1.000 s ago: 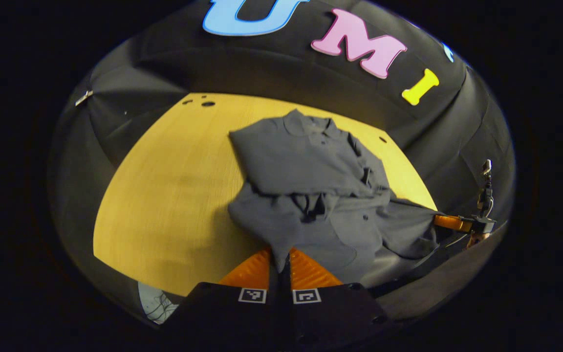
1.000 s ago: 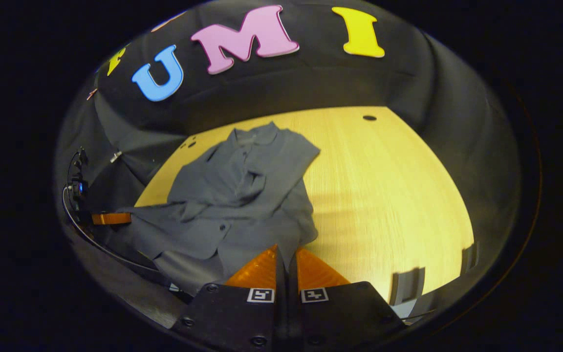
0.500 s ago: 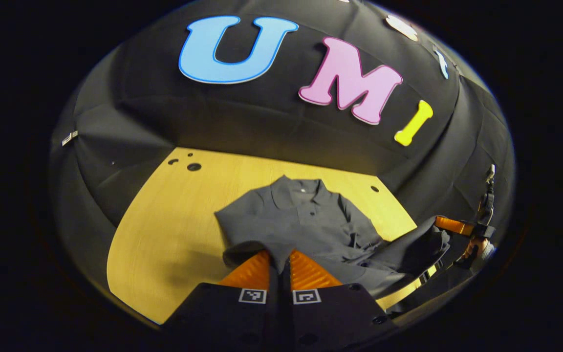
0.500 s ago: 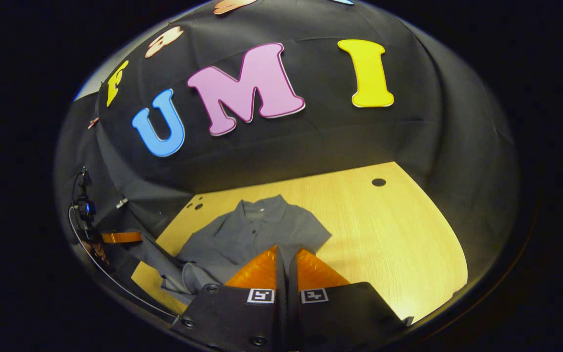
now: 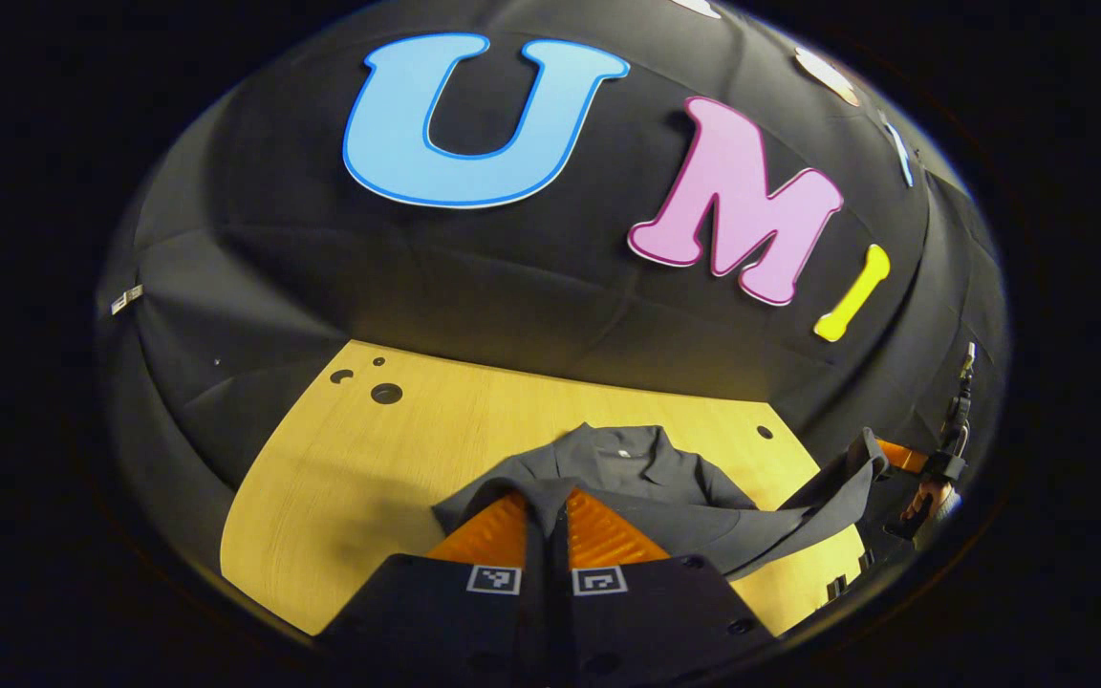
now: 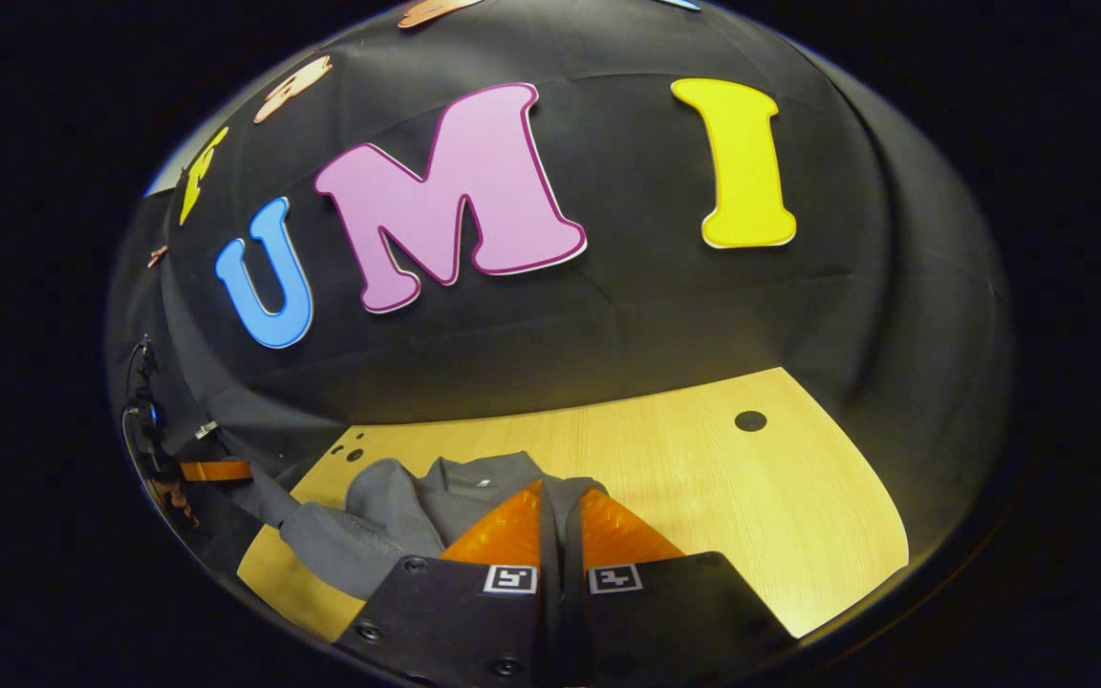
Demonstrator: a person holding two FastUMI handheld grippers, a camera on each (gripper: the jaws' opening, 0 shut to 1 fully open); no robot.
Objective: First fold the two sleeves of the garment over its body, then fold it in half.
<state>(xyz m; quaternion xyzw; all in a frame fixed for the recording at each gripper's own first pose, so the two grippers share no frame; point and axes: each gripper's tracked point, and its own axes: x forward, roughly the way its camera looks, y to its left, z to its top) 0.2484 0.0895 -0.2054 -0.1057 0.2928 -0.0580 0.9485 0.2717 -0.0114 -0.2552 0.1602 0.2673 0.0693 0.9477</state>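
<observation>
Black cloth backs your pale wooden counter (image 5: 340, 497), where the dark grey collared shirt (image 5: 627, 459) lies with its collar toward the wall. Your left tool (image 5: 547, 506) is closed on the shirt's hem, its fingers pinched together with cloth between them, and that edge stretches taut across to the other side. Your right tool (image 6: 558, 506) is likewise clamped on the same shirt (image 6: 388, 506), lifted above the counter (image 6: 751, 497).
</observation>
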